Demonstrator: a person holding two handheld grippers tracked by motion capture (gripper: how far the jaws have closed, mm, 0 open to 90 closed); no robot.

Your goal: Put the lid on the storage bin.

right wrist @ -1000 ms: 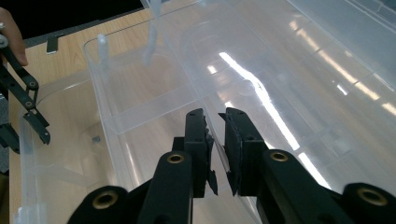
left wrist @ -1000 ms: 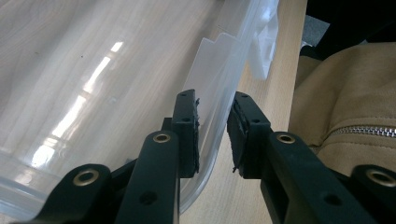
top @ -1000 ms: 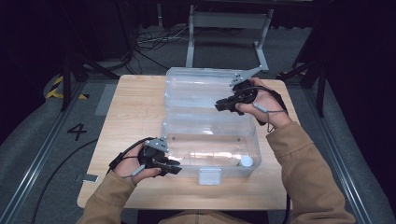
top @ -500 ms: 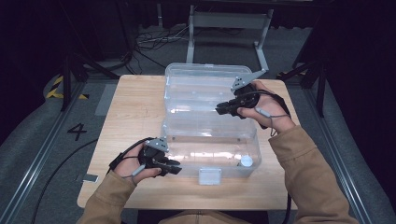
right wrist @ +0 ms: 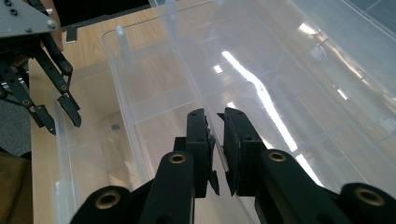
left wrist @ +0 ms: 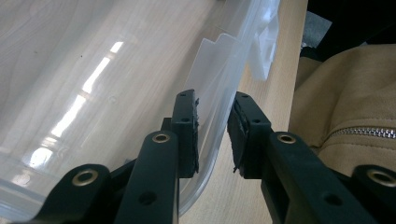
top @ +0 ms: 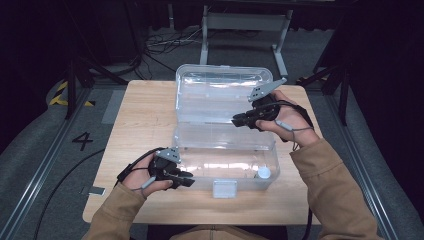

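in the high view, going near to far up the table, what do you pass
white latch → white cap inside the clear box base → right gripper at the hinge line → open clear lid → grey stand frame beyond the table

Overhead light brightens the wooden table [top: 145,130] while the surroundings stay dark, streaks of glare cross the clear plastic box [right wrist: 261,93], and close jaws look soft.
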